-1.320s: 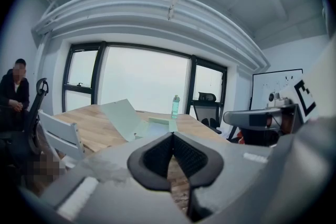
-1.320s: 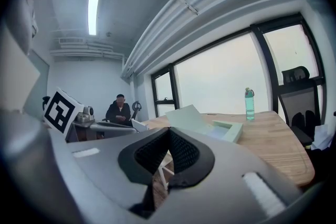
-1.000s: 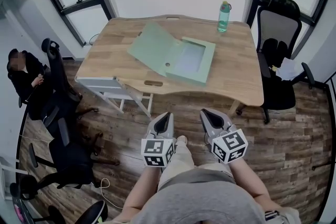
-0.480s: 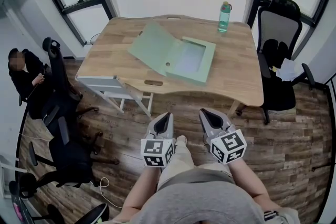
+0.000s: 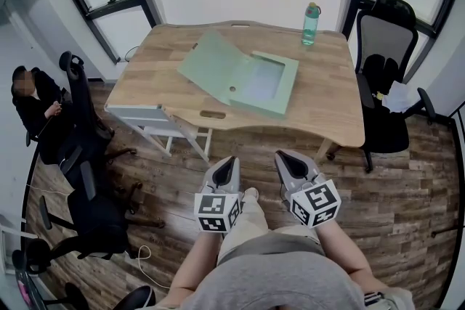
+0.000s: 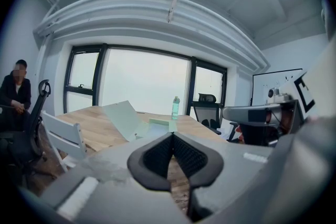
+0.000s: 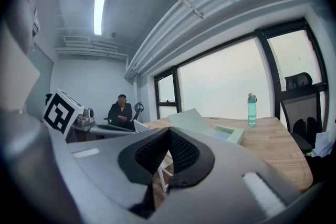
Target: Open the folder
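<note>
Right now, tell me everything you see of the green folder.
The folder is a pale green box file that looks like plastic. It lies open: its shallow tray rests flat on the wooden table, and its cover stands tilted up at the head view's left. A small round hole shows near the hinge. Only the table touches it.

Right gripper [image 7: 169, 130]: jaws together, nothing between them. Ahead, just past the tips, the green folder [image 7: 210, 127] lies open on the wooden table [image 7: 275, 147], lid tilted up. Bottle [image 7: 251, 109] upright, ahead-right. Seated person [image 7: 122, 113] ahead-left.
</note>
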Demonstrator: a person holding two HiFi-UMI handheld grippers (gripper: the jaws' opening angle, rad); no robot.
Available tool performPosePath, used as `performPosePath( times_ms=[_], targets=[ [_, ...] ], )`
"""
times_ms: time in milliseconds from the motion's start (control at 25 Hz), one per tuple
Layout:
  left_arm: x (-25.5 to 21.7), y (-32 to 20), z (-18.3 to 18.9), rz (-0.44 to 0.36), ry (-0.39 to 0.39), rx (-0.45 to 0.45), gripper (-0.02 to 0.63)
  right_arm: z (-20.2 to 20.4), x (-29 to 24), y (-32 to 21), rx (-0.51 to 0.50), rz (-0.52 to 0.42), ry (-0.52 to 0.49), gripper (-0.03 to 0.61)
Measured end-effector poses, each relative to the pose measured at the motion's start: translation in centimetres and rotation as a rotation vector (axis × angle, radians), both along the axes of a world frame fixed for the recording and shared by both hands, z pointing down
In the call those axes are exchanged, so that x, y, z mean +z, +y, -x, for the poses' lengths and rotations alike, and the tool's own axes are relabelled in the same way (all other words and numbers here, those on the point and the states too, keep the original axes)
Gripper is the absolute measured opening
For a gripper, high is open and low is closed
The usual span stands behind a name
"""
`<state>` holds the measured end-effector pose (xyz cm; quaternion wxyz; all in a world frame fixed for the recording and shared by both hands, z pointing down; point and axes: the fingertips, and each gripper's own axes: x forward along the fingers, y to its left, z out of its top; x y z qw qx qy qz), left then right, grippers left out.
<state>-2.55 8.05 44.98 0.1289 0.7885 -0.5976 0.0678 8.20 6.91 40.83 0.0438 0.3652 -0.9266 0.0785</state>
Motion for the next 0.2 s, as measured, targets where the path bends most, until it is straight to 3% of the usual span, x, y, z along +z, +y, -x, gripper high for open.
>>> performPosePath(
  times_ms=[200],
  targets=[
    [-0.15,0.2,0.1,-0.001,0.006,0.001,0.005,0.21,-0.16,0.14,-0.001,-0.001,-0.001,-0.003]
  ],
)
